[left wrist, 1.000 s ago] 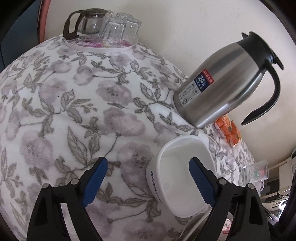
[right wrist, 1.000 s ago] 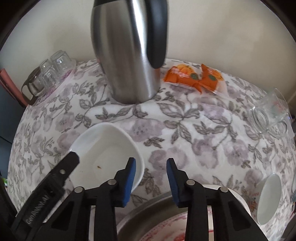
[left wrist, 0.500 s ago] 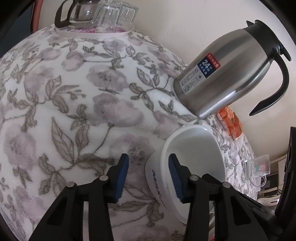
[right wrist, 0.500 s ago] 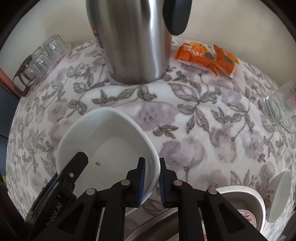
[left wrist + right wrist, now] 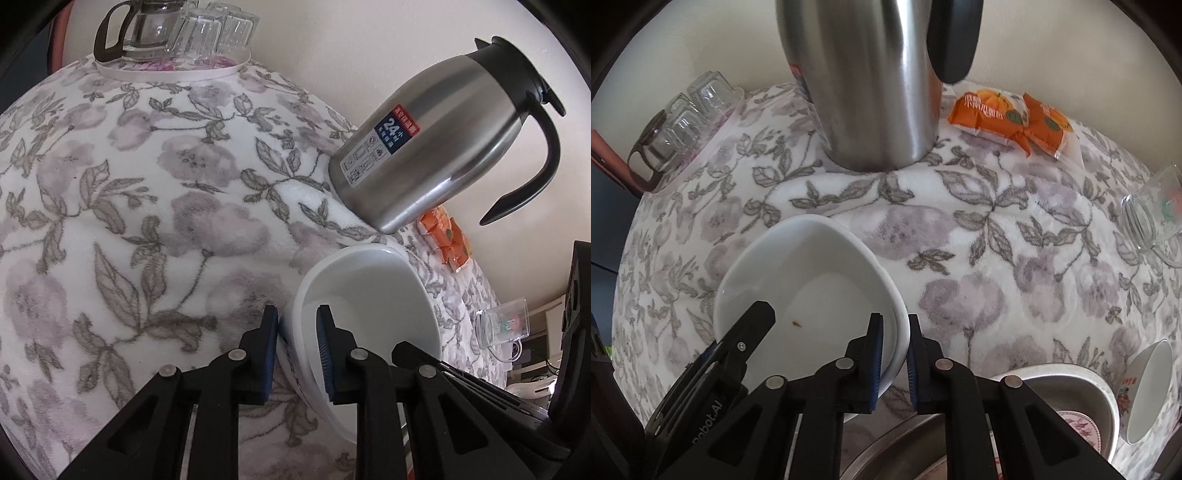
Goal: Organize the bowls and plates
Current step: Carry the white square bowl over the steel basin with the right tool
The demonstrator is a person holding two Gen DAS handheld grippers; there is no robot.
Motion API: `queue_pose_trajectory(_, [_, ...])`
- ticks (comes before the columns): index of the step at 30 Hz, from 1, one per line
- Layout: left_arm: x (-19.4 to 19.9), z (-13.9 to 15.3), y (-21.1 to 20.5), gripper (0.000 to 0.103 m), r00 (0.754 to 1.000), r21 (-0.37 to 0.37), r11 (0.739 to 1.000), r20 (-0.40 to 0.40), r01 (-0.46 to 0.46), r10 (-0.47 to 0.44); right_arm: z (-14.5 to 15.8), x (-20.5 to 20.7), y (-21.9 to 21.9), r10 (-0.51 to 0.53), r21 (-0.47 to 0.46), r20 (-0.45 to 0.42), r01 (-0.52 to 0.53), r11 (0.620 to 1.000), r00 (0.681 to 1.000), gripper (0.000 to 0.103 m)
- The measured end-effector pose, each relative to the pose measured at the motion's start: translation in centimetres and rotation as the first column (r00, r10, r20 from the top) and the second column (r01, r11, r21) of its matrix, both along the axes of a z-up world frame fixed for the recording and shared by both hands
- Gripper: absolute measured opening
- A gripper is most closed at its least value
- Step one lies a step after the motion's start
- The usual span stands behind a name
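White bowl point(image 5: 373, 306): my left gripper point(image 5: 297, 350), angled down, is closing on its near rim; my right gripper point(image 5: 895, 354), steeper, clamps the opposite rim. Steel flask point(image 5: 864, 81) stands just behind the bowl; metal basin point(image 5: 1067, 391) beside it.

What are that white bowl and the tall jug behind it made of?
The white bowl looks like glazed ceramic, perhaps melamine: smooth, opaque, softly glossy rim. The tall jug looks like brushed stainless steel, showing streaked reflections, with a matte black, probably plastic handle.
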State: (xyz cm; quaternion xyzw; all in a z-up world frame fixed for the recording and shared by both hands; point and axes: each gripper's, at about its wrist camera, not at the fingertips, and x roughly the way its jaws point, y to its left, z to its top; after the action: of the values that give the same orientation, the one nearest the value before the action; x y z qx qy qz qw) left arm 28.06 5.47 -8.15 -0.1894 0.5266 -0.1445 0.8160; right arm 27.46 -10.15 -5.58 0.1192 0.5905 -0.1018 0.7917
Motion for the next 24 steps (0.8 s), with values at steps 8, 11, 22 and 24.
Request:
queue_pose_trajectory(8, [-1.3,3.2,0.5,0.022,0.998,-0.039,0.999,0.055,0.02,-0.017,4.0,-2.2,-0.5,-0.01,0.036,0.099,0.006,0.999,0.995,0.013])
queue_pose_trajectory(11, [-2.0,5.0,0.4,0.022,0.996,-0.042,0.998,0.087,0.039,-0.035,5.8,-3.5,-0.7,-0.019,0.051,0.144,0.012,0.999,0.989,0.013])
queue_pose_trajectory(22, [-6.2,11.3,-0.6,0.022,0.976,-0.039,0.996,0.206,0.083,-0.074,11.9,-8.9,-1.7,-0.021,0.044,0.294,0.009,0.999,0.955,0.013])
queue_pose_trajectory(24, [-7.0,12.0,-0.8,0.022,0.972,-0.043,0.994,0.218,0.096,-0.084,12.6,-10.0,-2.1,-0.03,0.057,0.317,0.013,0.998,0.948,0.013])
